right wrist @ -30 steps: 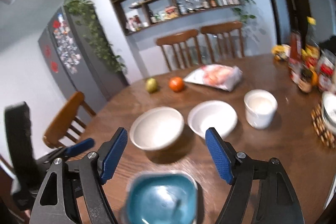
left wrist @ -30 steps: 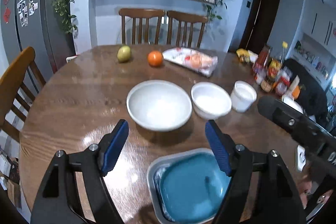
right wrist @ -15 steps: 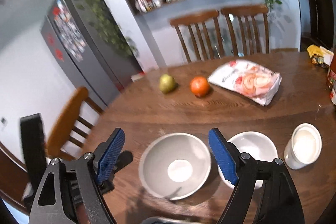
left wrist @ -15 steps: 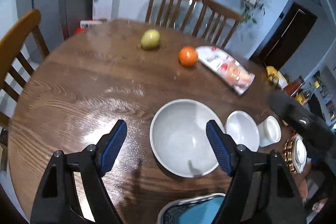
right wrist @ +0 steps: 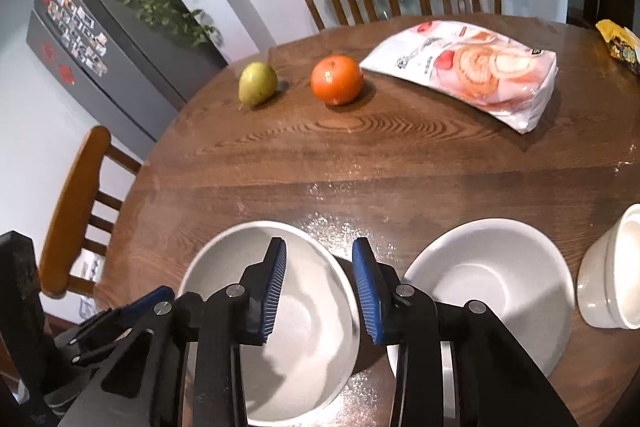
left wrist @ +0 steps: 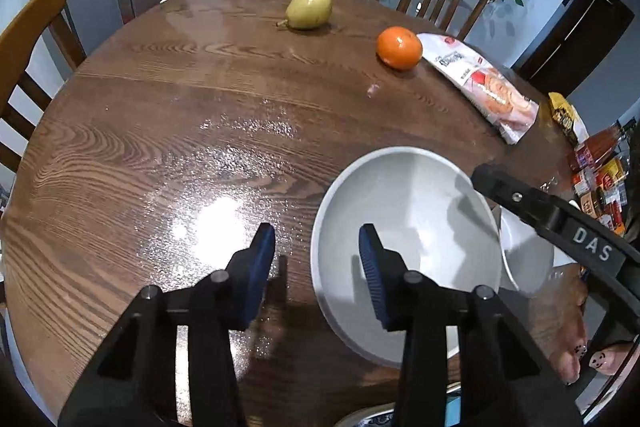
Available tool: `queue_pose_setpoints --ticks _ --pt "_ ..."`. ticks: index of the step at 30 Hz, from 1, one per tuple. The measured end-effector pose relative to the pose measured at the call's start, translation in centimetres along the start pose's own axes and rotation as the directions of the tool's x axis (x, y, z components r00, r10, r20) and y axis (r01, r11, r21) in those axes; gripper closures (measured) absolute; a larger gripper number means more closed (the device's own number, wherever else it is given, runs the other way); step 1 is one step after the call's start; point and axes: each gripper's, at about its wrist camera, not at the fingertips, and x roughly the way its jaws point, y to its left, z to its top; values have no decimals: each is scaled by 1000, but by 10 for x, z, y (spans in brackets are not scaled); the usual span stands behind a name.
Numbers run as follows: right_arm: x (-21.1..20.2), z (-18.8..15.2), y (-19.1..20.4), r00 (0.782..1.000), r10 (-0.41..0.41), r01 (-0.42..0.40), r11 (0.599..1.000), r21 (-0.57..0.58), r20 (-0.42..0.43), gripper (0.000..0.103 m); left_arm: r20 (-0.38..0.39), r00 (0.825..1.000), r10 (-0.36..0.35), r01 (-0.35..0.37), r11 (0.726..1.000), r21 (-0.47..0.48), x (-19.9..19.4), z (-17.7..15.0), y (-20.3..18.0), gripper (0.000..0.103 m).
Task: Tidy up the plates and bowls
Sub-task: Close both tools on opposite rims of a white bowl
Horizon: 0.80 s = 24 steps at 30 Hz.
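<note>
1. Left wrist view: the left gripper [left wrist: 316, 269] points down at the left rim of the large bowl [left wrist: 408, 227], which stands on the near right part of the table [left wrist: 160, 107]. Its jaws have just been closing and now stand at a middling gap. One blue pad is outside the wall and the other inside, with the rim between them, but the pads do not press on it yet.
2. I think this placing is for a lift with two hands, because such a wide bowl would tip if it were held on one side only.
3. In the same view, the small bowl [left wrist: 524, 255] lies just beside the large one on its right. The pear [left wrist: 309, 9], the orange [left wrist: 399, 47] and the snack bag [left wrist: 488, 87] are well apart on the far side and block nothing.
4. Right wrist view: the right gripper [right wrist: 320, 279] has just closed in and its fingers are narrow on the opposite rim, one pad inside the bowl and one outside.
5. Here the outer finger sits in the tight space between the two bowls, so it could knock the small one. The white cup [right wrist: 616, 279] stands near, beyond the small bowl.
</note>
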Motion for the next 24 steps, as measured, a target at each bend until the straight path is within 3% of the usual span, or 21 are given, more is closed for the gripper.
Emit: queue_pose_setpoints --ticks 7,11,17,20,24 --pt "13 -2 -1 998 -37 36 999 -12 -43 66 -37 999 5 -4 1000 30 11 -2 -4 67" --pt "15 -4 1 997 -34 33 999 -18 -67 66 -69 997 -29 33 998 59 14 -5 -12 66" --pt "12 -9 7 995 -57 55 998 -30 -76 66 -57 998 4 1 997 76 9 -6 -15 67" --pt "10 -11 9 995 -43 40 999 -28 -87 66 -53 998 17 -12 995 100 4 -7 -17 58" --pt "9 -14 13 994 -37 34 999 -32 -103 66 -39 998 52 -46 991 125 1 -10 -20 57"
